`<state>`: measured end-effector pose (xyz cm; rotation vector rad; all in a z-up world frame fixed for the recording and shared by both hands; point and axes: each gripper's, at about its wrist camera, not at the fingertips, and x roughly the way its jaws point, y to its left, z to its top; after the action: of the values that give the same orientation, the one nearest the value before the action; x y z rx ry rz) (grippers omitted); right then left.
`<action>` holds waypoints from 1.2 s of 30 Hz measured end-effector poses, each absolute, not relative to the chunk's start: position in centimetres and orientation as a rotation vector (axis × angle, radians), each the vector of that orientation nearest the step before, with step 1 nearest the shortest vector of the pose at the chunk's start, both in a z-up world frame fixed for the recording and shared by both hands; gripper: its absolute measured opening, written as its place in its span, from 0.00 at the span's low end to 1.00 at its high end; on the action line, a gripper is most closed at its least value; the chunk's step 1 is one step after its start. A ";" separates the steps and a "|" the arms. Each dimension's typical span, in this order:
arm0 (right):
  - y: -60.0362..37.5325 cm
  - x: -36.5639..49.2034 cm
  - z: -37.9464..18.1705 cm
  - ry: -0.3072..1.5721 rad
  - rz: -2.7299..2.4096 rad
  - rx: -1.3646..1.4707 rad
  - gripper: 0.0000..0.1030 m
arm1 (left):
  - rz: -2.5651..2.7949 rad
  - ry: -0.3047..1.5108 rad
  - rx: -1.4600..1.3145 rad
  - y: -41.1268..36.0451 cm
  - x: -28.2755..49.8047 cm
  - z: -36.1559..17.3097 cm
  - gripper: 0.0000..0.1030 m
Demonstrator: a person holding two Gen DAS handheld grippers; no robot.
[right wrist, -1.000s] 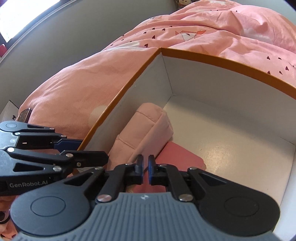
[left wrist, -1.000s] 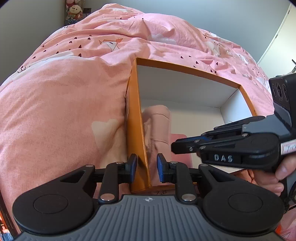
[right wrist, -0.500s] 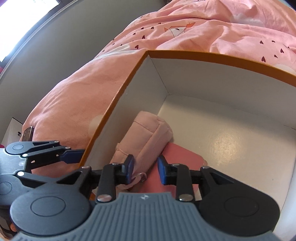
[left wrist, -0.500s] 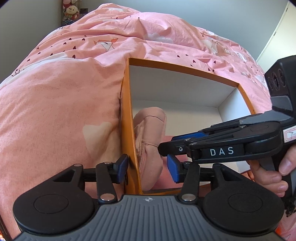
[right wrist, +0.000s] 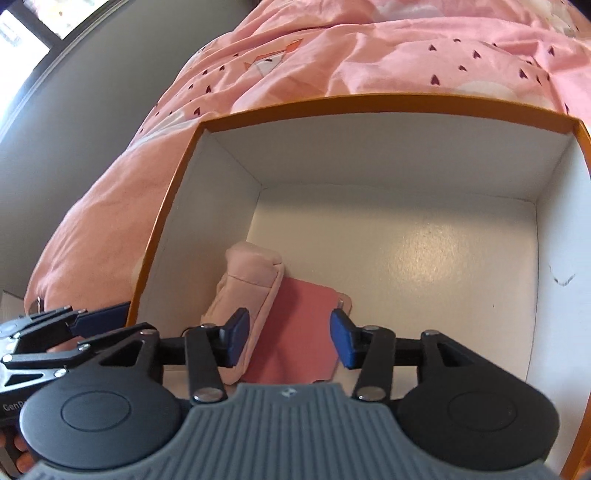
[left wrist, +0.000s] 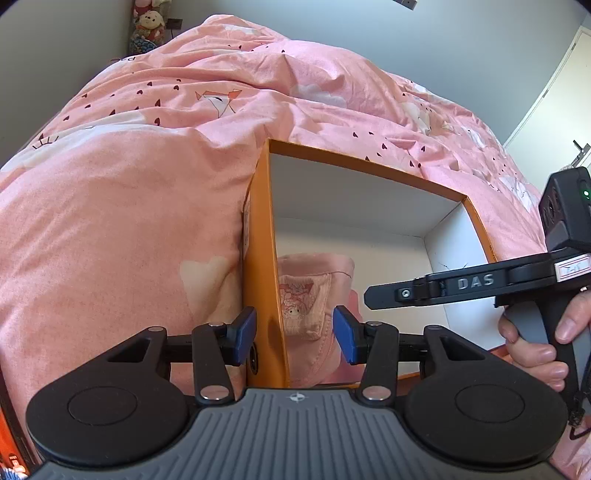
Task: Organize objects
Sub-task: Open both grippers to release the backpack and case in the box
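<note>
An orange box with a white inside sits on the pink bedding; its rim fills the right wrist view. A pale pink pouch leans in its near left corner, partly over a flat darker pink case. My left gripper is open and straddles the box's left wall without pressing it, the pouch just beyond. My right gripper hangs over the pouch and case; its jaws are opening and hold nothing. It shows from the side as the right gripper in the left wrist view.
Rumpled pink bedding surrounds the box. Plush toys sit in the far corner and a door stands at the right. A hand grips the right tool. The box floor right of the case is bare.
Both grippers have opened: the left one's jaws spread off the box wall, the right one's spread above the pouch. The right gripper rolled and drew back to the right.
</note>
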<state>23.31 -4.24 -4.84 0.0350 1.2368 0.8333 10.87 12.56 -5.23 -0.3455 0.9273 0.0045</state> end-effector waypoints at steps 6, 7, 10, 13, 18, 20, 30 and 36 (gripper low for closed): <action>-3.2 22.3 -4.6 1.287 0.873 0.155 0.56 | 0.064 0.971 -0.283 11.9 11.9 -5.5 0.49; -2.8 22.1 -4.7 1.288 0.872 0.153 0.56 | 0.067 0.971 -0.272 11.7 11.7 -5.5 0.49; -1.2 21.6 -5.3 1.296 0.855 0.139 0.56 | 0.084 0.981 -0.253 11.7 11.5 -5.4 0.49; 0.0 21.6 -6.2 1.308 0.834 0.109 0.54 | 0.090 0.984 -0.246 11.8 11.5 -5.3 0.48; 0.0 21.9 -6.5 1.319 0.864 0.080 0.31 | 0.089 0.984 -0.250 12.0 11.6 -5.4 0.48; -0.7 22.2 -5.7 1.307 0.897 0.090 0.30 | 0.081 0.982 -0.254 12.0 11.7 -5.4 0.47; -3.7 25.3 -7.2 1.384 0.870 0.087 0.37 | 0.081 0.990 -0.259 11.7 12.3 -5.6 0.47; -3.5 25.7 -9.1 1.399 0.799 0.033 0.46 | 0.073 0.993 -0.267 11.7 12.4 -5.7 0.47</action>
<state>25.70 -3.46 -9.11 0.0335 1.3994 0.7993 12.43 11.68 -5.75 -0.2669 0.9933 0.0728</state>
